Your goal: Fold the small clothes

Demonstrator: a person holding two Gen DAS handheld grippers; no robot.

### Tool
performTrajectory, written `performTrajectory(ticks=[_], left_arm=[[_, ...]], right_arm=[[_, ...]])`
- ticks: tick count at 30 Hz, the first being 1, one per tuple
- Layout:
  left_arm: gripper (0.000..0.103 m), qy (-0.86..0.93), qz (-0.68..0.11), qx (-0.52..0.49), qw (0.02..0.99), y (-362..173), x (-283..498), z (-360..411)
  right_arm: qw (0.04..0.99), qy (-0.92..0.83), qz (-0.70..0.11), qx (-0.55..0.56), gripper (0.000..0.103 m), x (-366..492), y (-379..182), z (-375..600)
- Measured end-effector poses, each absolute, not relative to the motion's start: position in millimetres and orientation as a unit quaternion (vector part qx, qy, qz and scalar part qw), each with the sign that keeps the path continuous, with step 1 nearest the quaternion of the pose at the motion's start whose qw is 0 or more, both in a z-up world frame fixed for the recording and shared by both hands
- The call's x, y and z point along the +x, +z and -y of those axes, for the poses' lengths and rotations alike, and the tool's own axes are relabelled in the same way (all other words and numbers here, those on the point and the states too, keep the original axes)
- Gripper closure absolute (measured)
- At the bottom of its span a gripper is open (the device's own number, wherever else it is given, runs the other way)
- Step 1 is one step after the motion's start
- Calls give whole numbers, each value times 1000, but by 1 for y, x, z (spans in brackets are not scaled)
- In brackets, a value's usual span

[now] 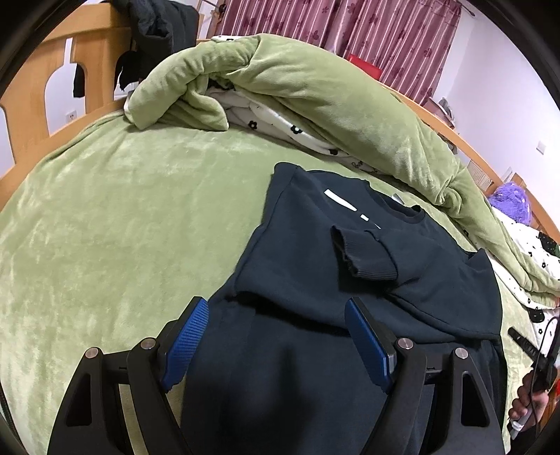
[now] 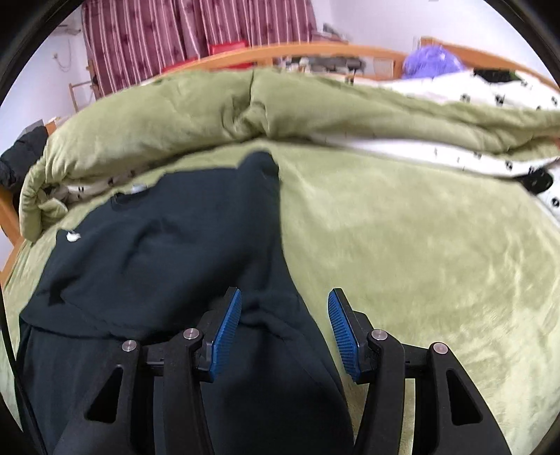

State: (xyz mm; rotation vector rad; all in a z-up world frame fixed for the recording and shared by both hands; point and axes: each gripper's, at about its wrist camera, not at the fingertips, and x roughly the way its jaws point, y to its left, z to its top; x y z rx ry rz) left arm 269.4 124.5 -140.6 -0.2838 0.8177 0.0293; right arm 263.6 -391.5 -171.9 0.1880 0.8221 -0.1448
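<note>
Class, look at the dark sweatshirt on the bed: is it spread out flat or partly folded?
Partly folded: the dark sweatshirt has one sleeve's ribbed cuff lying across its chest.

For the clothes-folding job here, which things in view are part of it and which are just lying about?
Part of the job:
- dark sweatshirt, one sleeve cuff folded across it
- left tool, open over the sweatshirt
- right tool, open at the sweatshirt's edge

Lying about:
- rolled green quilt
- purple plush thing
- black garment on the bed frame
</note>
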Motion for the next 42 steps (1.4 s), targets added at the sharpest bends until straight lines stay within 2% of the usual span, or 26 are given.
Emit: performTrajectory(ticks=[7,9,14,16,17,18,20,23,26,29,32,34,40,42], left_arm=[[24,18,-403,-93,910,-144,274,-102],[24,13,-407,-91,909,-144,275,-98],[24,-5,-405,-77,911,-146,279,-77],[24,-11,-402,-68,913,-148,279,-69],[24,-15,-404,-64,912,-150,279,-64],[24,-16,-406,-61,912,-153,279,-60],[24,-12,-407,-53,912,-158,279,-55],[24,-5,-413,-42,910,-164,281,-48],[24,-8,-415,-45,908,-162,284,-43],[24,-21,-412,-38,910,-158,289,-34],[24,-31,-415,-42,908,-159,302,-26],[27,-33,-419,-55,906,-163,313,-23],[47,-49,-437,-115,891,-175,348,-21],[65,-47,-444,-128,885,-180,357,-21]], right_arm=[[895,-54,-443,23,51,281,-213,375],[896,-59,-440,8,48,288,-219,370],[896,-67,-439,30,48,307,-226,370],[899,-60,-431,46,60,311,-224,377],[901,-58,-426,53,71,310,-222,380],[905,-64,-415,63,78,309,-217,389],[910,-83,-392,105,77,305,-211,413],[895,-80,-404,173,77,303,-216,446],[890,-76,-412,179,77,300,-217,448],[889,-78,-429,139,68,292,-208,443],[900,-60,-410,136,67,265,-192,451],[911,-61,-386,135,66,256,-181,456],[927,-50,-343,146,61,263,-166,452],[924,-43,-346,154,61,272,-171,447]])
